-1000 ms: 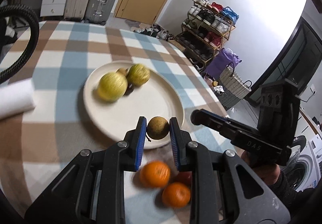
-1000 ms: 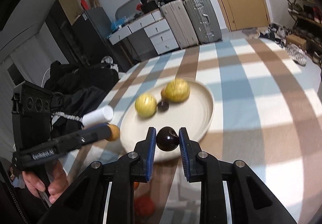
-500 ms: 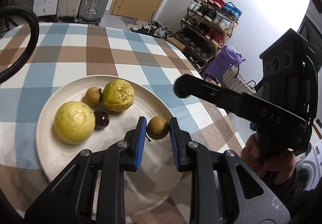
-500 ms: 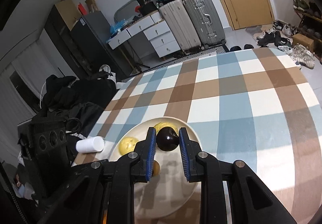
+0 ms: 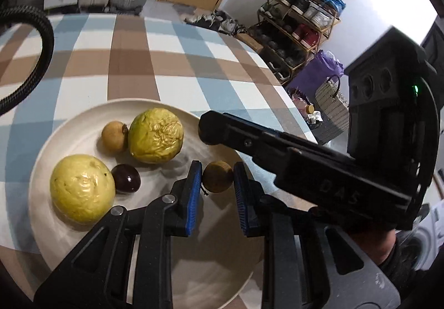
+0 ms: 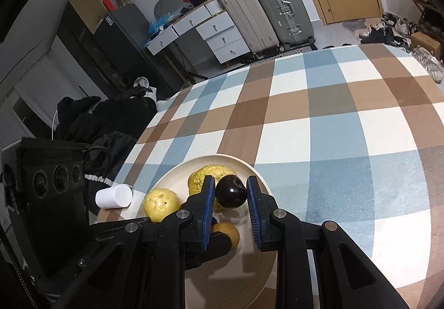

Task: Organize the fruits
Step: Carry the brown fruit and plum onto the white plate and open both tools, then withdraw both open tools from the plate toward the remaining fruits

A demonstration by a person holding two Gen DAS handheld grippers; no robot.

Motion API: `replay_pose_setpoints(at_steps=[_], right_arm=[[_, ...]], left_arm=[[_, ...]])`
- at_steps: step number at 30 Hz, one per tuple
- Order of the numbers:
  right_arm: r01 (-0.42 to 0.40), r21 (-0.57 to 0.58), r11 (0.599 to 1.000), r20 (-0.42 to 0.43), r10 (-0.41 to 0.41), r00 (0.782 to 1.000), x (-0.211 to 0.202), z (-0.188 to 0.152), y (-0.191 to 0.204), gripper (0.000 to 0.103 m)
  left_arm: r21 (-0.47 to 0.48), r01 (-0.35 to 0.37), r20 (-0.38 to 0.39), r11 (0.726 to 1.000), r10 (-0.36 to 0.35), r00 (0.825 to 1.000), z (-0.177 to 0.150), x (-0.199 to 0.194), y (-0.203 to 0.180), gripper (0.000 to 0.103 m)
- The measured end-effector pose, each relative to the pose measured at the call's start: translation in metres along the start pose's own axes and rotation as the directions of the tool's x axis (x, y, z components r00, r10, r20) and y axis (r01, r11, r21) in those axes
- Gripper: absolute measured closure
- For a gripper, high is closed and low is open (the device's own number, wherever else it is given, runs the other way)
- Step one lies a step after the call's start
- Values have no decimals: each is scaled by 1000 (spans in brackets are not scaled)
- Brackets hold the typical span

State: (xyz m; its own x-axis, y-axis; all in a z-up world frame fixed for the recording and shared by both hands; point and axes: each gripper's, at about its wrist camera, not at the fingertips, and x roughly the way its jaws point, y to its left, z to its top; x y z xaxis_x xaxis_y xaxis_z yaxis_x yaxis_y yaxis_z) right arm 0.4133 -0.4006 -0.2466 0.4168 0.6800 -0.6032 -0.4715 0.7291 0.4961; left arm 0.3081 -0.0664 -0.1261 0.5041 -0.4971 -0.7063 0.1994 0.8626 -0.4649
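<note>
Fruit in transit: your left gripper (image 5: 215, 180) clamps a brown longan (image 5: 217, 176), your right gripper (image 6: 230, 195) a dark plum (image 6: 231, 191); both have moved over the plate (image 5: 211, 267) from its near edge, ready for release.

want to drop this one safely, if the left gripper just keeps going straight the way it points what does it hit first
Probably the wrinkled yellow-green fruit on the plate, or bare plate beside it. The left gripper is shut on a small brown fruit over the plate. Depth is unclear, and the right gripper crosses close on the right.
</note>
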Motion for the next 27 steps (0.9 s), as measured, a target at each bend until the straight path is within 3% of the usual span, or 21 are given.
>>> replay_pose_setpoints(at_steps=[8,10,12,15,22,27], right_arm=[[9,36,999,-7,-9,1000,4,0,-5,78],[-2,53,999,1,2,1000,0,0,-7,70],[-10,68,998,24,8,1000,-8,-1,-7,60],[-9,70,998,63,5,998,-26,-2,-4,58],[-1,59,998,134,-7,991,-73,-14,13,52],[19,51,999,171,-27,985,-106,-31,27,47]], left_arm=[[25,-44,-20,999,45,999,6,10,-5,82],[17,-48,-19,999,49,999,6,10,-4,81],[9,-46,-16,999,46,999,6,7,-3,71],[-6,-40,1,999,40,999,3,-1,-2,50],[2,-40,56,999,39,998,-3,-32,-10,49],[5,-38,102,999,37,994,-12,-69,-19,40]])
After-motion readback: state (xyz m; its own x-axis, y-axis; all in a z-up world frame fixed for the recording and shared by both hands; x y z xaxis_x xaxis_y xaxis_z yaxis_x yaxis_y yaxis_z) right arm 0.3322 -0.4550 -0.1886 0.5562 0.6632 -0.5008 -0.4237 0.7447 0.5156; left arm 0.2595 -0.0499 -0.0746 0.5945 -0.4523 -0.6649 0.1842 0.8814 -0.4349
